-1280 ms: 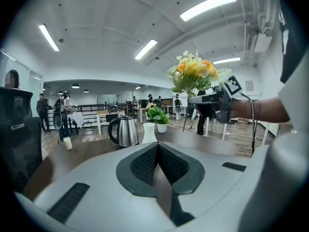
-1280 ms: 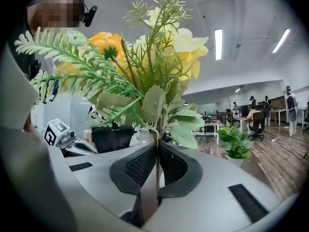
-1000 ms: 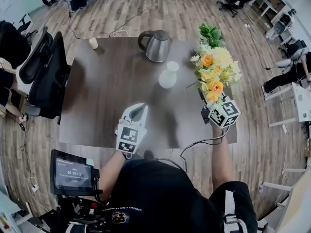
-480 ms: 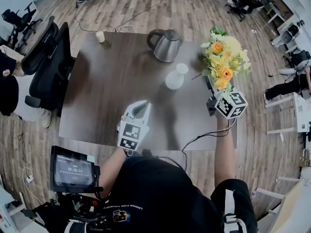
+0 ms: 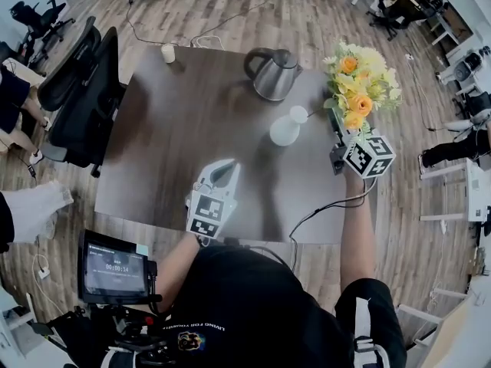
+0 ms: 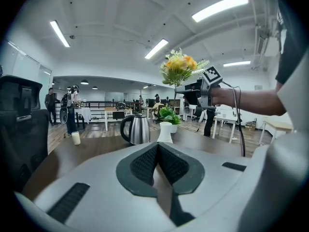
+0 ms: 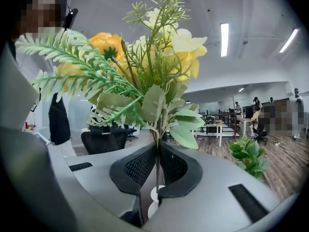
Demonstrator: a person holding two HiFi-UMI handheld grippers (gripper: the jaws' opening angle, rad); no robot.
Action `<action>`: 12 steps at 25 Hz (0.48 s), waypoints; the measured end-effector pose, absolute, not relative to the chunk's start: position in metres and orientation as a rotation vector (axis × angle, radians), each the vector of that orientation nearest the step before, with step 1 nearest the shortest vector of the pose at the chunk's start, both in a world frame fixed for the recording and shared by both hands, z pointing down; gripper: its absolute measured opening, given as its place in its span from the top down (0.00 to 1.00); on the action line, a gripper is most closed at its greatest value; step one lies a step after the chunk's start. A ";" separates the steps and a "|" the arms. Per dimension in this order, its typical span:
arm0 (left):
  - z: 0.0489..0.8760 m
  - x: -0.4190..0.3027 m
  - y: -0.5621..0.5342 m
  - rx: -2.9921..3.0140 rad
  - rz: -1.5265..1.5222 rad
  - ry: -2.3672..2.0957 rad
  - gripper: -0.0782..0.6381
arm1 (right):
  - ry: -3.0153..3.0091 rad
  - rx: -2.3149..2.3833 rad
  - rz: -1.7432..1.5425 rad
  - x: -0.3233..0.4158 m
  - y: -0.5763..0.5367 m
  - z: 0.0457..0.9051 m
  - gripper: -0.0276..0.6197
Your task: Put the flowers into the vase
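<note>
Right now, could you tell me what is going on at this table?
A person holds a gripper in each hand. The right gripper is shut on the stem of a yellow and orange bouquet, held upright near the table edge, not yet in the white vase. The left gripper is shut and empty. A steel kettle stands behind the vase.

The dark bench [image 5: 176,129] carries a white vase [image 5: 288,126] just left of the right hand-held gripper [image 5: 338,134], a steel kettle [image 5: 275,73] beyond the vase, and a small cup [image 5: 168,53] at the far-left corner.
</note>
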State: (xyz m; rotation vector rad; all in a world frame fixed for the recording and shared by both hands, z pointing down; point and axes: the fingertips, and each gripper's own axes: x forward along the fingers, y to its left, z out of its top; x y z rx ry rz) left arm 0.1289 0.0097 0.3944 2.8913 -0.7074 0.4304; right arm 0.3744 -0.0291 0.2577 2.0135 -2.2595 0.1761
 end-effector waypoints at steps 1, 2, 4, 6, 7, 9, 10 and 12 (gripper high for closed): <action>0.394 0.127 0.004 2.889 0.431 -0.713 0.88 | -2.259 2.012 0.181 0.374 -0.037 0.258 0.90; 0.393 0.125 -0.002 2.886 0.431 -0.719 0.88 | -2.258 2.011 0.186 0.373 -0.043 0.259 0.90; 0.393 0.121 -0.008 2.882 0.434 -0.728 0.88 | -2.254 2.009 0.194 0.372 -0.052 0.262 0.90; 0.395 0.119 -0.010 2.879 0.439 -0.732 0.88 | -2.248 2.010 0.200 0.373 -0.056 0.267 0.90; 0.396 0.119 -0.010 2.877 0.443 -0.734 0.88 | -2.243 2.013 0.203 0.376 -0.056 0.271 0.90; 0.399 0.118 -0.008 2.874 0.452 -0.737 0.88 | -2.225 2.022 0.210 0.383 -0.055 0.281 0.90; 0.400 0.118 -0.007 2.873 0.456 -0.740 0.88 | -2.214 2.026 0.214 0.386 -0.054 0.286 0.90; 0.401 0.117 -0.008 2.870 0.462 -0.745 0.88 | -2.200 2.029 0.226 0.389 -0.056 0.295 0.90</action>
